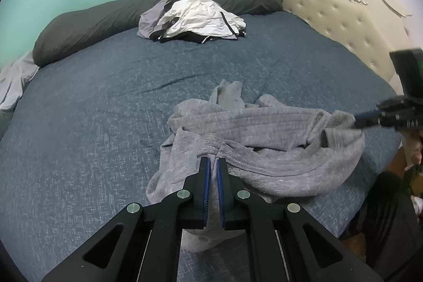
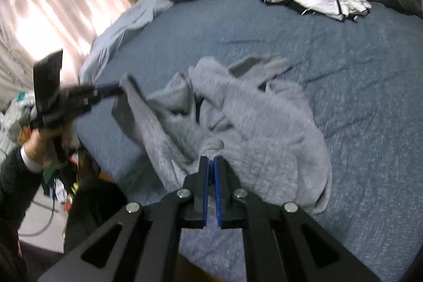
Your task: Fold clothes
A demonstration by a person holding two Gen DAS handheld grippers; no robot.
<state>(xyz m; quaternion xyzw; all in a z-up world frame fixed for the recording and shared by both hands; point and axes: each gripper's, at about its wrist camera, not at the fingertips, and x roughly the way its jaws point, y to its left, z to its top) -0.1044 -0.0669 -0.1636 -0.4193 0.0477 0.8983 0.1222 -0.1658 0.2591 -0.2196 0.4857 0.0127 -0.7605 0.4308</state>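
Grey fleece, a soft garment [image 1: 264, 144], lies crumpled on the blue bed cover [image 1: 92, 123] near the edge of the bed closest to us. We have our left gripper [image 1: 213, 161] clenched on a bunched fold at one end of it, and our right gripper [image 2: 211, 160] clenched on another bunched fold at the far end, so the cloth sags between the two. In the right view the left hand [image 2: 39, 142] and its dark sleeve show beyond the bed's side edge, over a cluttered floor.

Past the garment we see a wide stretch of bare cover. A pile of white and grey clothes [image 1: 195, 17] lies well apart, against a long dark pillow [image 1: 87, 28] under the teal wall. A cream tufted headboard [image 1: 343, 17] bounds one side; a curtained window [image 2: 53, 4] stands beyond the other.
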